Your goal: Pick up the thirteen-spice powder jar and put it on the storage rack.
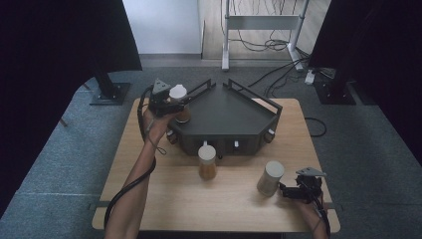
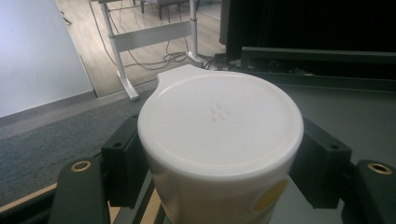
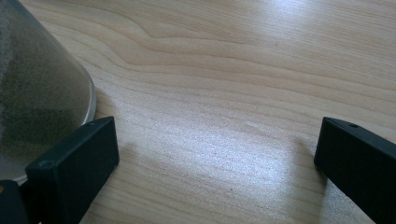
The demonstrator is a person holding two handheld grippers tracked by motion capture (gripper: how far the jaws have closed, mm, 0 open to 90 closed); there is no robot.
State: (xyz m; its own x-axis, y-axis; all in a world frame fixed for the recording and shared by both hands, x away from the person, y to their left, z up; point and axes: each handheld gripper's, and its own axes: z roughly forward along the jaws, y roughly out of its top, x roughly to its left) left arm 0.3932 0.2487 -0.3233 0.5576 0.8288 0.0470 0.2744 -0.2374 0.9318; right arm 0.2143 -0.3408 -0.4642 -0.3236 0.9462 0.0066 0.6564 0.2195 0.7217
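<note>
left tool [image 1: 171, 105] clamped on white-lidded jar [image 2: 219, 140], upper left of frame | right tool [image 1: 288, 190] released, lower right, beside grey jar [image 1: 270, 178] on tabletop [image 1: 219, 199]

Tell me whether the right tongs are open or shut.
Open. In the right gripper view, the right tongs have their jaws spread wide over bare wooden table, with nothing between them; the grey-filled jar sits just outside one jaw.

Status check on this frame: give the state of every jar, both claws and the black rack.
Left claw: shut on white-lidded jar, held at the rack's left edge.
White-lidded jar: lidded, upright, gripped.
Amber jar: lidded, upright on the table, free.
Grey jar: upright on the table, free.
Right claw: open, beside the grey jar.
Black rack: top bare.
</note>
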